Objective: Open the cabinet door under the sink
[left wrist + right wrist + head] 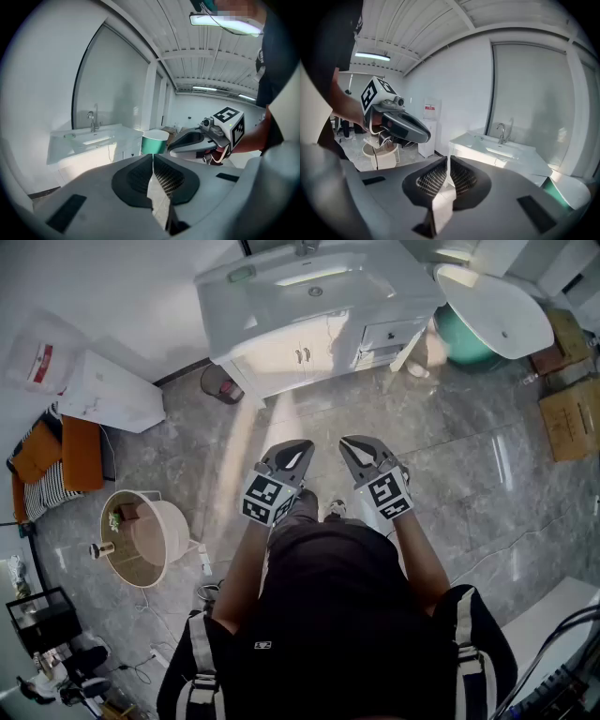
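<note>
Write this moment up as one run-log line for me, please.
phase: pre-contact | left gripper: shut, empty | right gripper: shut, empty | cabinet door: closed, both grippers well short of it

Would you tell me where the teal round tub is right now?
Head view, top right: the teal round tub stands just right of the white sink cabinet.

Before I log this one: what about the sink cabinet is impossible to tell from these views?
- Inside of the cabinet: head view, hidden behind its shut doors.
- Door handles: head view, too small to tell their shape.
- Faucet: head view, cut off by the top edge.
- Lower cabinet front: right gripper view, hidden behind the right gripper.
</note>
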The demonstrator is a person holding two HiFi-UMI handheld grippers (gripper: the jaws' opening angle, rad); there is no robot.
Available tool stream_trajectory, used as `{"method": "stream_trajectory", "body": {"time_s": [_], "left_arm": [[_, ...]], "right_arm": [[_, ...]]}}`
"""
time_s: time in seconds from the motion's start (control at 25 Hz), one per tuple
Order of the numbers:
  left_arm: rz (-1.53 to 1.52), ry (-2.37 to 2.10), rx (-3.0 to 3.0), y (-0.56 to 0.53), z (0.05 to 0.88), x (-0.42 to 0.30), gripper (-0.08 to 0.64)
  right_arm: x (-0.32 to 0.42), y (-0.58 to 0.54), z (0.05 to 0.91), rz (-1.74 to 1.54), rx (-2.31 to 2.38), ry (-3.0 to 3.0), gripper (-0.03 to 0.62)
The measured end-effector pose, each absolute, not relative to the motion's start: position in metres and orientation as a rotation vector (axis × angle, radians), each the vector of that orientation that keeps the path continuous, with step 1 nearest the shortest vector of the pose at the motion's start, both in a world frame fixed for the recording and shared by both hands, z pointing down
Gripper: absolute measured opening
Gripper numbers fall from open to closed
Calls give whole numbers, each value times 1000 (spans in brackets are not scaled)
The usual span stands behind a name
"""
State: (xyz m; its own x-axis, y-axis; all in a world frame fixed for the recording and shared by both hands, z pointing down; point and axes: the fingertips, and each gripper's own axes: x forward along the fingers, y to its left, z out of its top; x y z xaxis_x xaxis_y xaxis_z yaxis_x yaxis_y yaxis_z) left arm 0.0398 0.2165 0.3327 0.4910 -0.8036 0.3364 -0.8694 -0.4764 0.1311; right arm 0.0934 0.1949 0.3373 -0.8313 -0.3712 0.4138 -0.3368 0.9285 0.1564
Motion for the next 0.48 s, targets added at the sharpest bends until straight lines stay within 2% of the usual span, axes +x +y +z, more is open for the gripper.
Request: {"method": "stream_trajectory", "body": {"time_s": [0.48], "left_arm": [[339,-1433,2438,216,331,42,17]], "right_arm": [[93,197,336,-112,491,-2650,77]]}}
